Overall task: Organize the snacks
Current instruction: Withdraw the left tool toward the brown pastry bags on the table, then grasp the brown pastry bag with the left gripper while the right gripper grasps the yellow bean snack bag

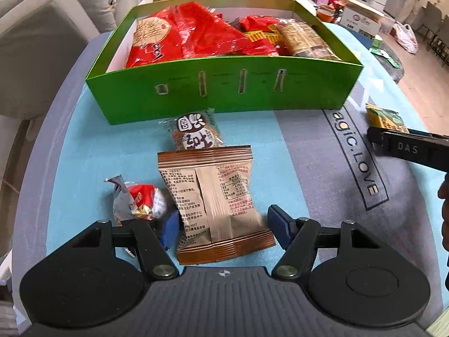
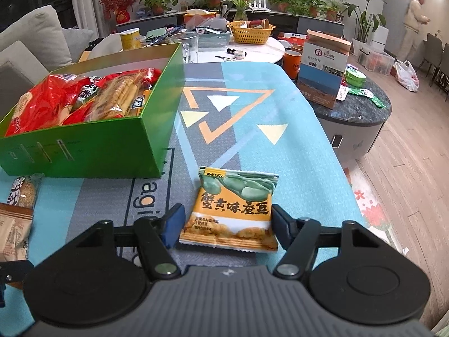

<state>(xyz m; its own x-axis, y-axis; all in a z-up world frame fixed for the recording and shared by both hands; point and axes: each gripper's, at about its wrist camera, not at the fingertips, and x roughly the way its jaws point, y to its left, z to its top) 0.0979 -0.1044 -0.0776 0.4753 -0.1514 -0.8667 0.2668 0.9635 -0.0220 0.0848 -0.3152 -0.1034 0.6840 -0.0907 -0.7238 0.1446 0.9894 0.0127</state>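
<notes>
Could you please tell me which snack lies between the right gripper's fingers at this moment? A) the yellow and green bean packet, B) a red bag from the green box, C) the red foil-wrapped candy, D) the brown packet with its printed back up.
A: the right wrist view shows the bean packet lying on the mat between the right gripper's fingers.

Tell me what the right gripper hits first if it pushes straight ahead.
Probably the yellow-and-green snack packet lying on the mat, between the open fingers of the right gripper. How close the tips are to the mat is unclear.
</notes>
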